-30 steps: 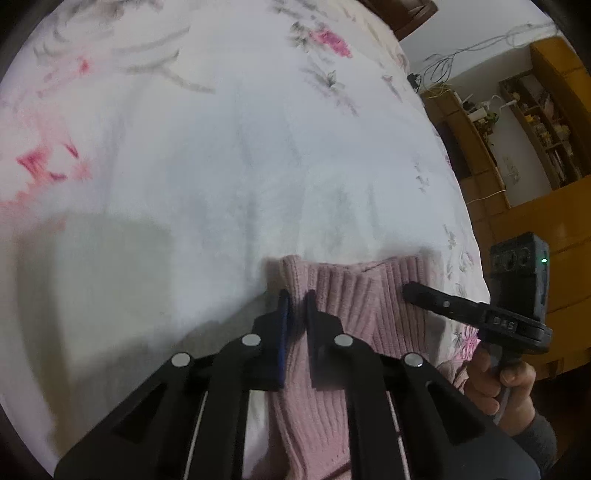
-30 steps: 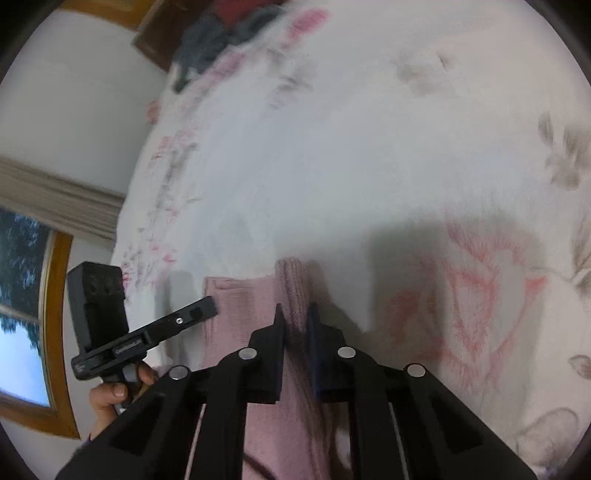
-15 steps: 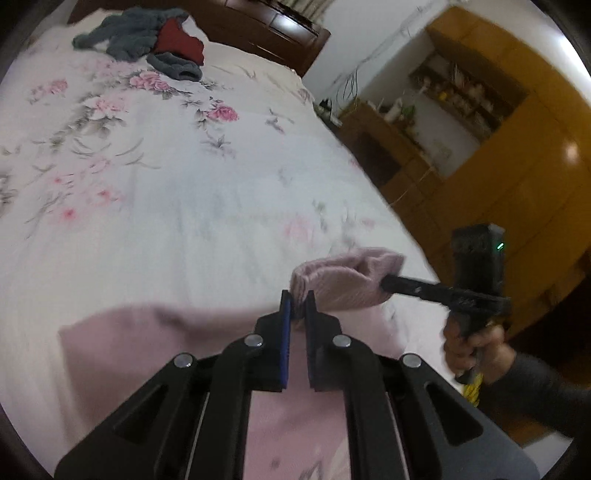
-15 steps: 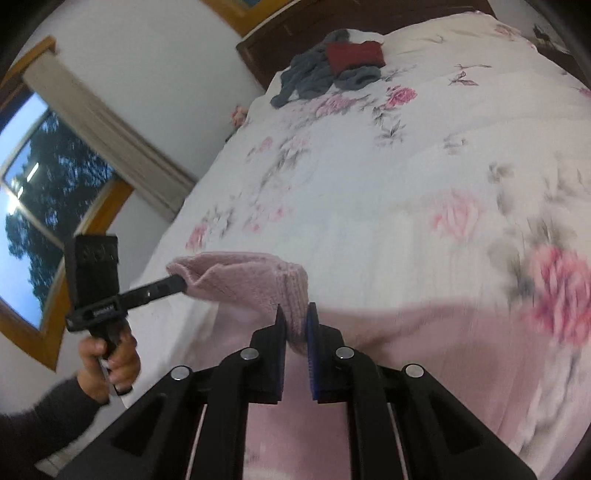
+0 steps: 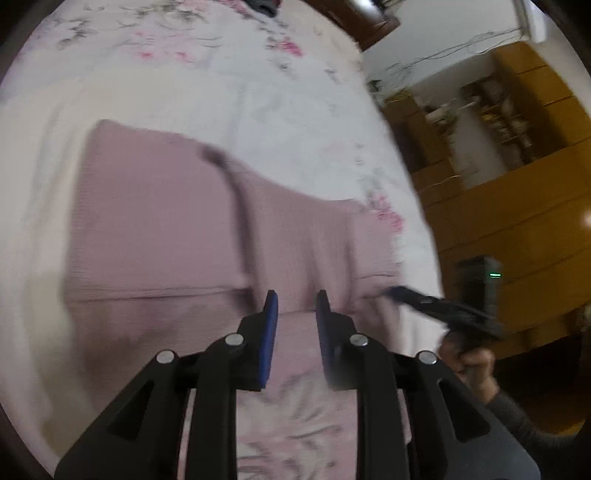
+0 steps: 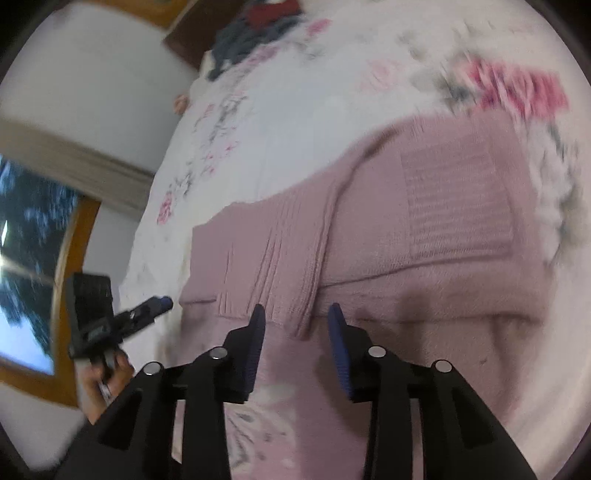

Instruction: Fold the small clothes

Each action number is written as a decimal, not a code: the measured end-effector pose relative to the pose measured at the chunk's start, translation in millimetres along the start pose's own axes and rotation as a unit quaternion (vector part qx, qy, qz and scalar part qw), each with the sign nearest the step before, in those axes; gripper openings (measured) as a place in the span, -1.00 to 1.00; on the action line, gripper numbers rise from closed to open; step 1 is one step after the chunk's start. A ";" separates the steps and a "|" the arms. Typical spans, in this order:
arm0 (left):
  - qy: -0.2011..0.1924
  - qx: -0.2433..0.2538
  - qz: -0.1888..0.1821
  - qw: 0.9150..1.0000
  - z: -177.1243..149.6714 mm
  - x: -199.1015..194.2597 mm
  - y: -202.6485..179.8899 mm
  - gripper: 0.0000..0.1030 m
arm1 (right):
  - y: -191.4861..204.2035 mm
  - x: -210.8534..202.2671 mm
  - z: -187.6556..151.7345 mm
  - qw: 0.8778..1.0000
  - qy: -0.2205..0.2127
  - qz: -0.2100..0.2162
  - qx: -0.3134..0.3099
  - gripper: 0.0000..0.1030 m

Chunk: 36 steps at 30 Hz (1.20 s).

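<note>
On bed (image 5: 258,92): pink sweater (image 5: 155,221) | right view only: window (image 6: 22,288)

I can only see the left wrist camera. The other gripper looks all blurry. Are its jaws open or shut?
Observer: Open. The right wrist view shows the right gripper with its jaws apart, gripping nothing, just over the pink sweater.
Operator: What's next to the bed on the side I can't see?
Observer: A window with a wooden frame, beyond the left gripper.
Operator: Are there more clothes to fold?
Observer: Probably. A heap of grey and red clothes lies at the far end of the bed.
</note>
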<state>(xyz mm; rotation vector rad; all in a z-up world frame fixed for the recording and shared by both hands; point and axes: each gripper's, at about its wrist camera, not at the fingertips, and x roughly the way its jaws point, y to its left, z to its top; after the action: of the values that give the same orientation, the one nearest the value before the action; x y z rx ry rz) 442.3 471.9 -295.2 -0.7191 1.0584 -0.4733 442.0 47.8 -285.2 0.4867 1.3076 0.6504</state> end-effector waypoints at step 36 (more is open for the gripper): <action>0.085 -0.011 0.064 0.994 -9.4 70.7 -0.5 -0.32 | -1.5 57.3 -12.7 0.998 0.037 -0.059 0.000 -0.78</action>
<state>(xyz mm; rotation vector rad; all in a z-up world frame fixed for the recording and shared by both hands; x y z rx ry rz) 463.9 421.7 -341.0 -0.6336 1.2633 -0.4193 437.2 85.4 -330.0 0.3850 1.3960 0.5749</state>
